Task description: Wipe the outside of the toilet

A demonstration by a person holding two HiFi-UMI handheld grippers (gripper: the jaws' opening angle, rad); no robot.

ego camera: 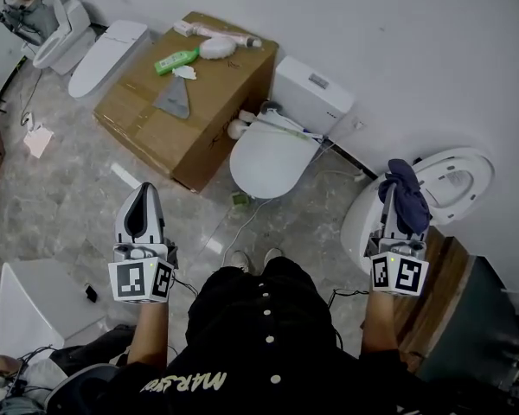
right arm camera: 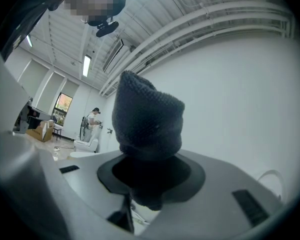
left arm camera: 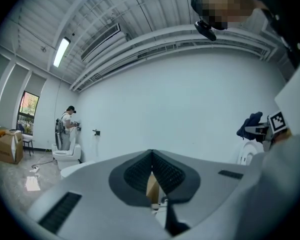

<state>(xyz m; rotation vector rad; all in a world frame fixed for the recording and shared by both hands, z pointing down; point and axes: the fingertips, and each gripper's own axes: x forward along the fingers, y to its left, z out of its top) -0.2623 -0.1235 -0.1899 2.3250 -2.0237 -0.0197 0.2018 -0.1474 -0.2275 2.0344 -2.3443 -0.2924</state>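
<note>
Cloth, dark blue, sits clamped in the right tool, held by the white toilet on the person's right; the left tool is closed and empty above the floor.

Pads of right gripper buried under dark cloth. Rim of toilet partly behind cloth, gripper. Distant person too small to tell activity.
</note>
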